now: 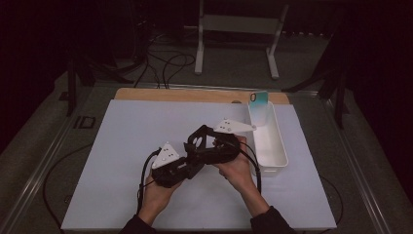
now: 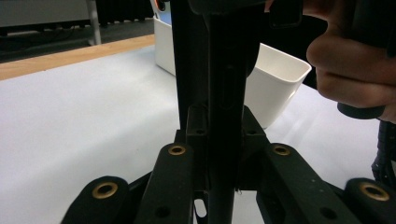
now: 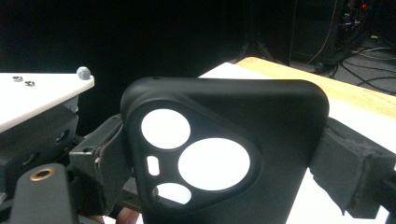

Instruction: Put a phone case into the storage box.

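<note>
1. Black phone case (image 3: 224,154) is held up above the white mat (image 1: 122,146), mid-table, between both grippers; the high view shows it at the centre where the two tools meet.
2. Right gripper (image 3: 224,158): jaws pressed on the two long edges of the case, its back and camera cut-outs facing the lens. Firm side grip, as far as I can see.
3. Left gripper (image 2: 219,154): jaws nearly closed, pinching the case edge-on; the case rises as a thin dark slab between them. Pads look in contact.
4. So both tools have hold of the same case at once. Reads as a hand-over or a re-grip in mid-air, not yet finished.
5. White bin (image 1: 267,141) sits at the right of the mat, just beside the right hand (image 1: 238,165). A second, teal-tinted case (image 1: 258,100) leans at its far end.
6. Judged step: the case is probably headed for the bin, being passed to the gripper that will carry it.
7. Next move calls for one gripper to let go cleanly while the other keeps its pinch; opening both, or pulling before release, could twist or drop the case.
8. Then carry right and lower into the bin, clear of the teal case.
</note>
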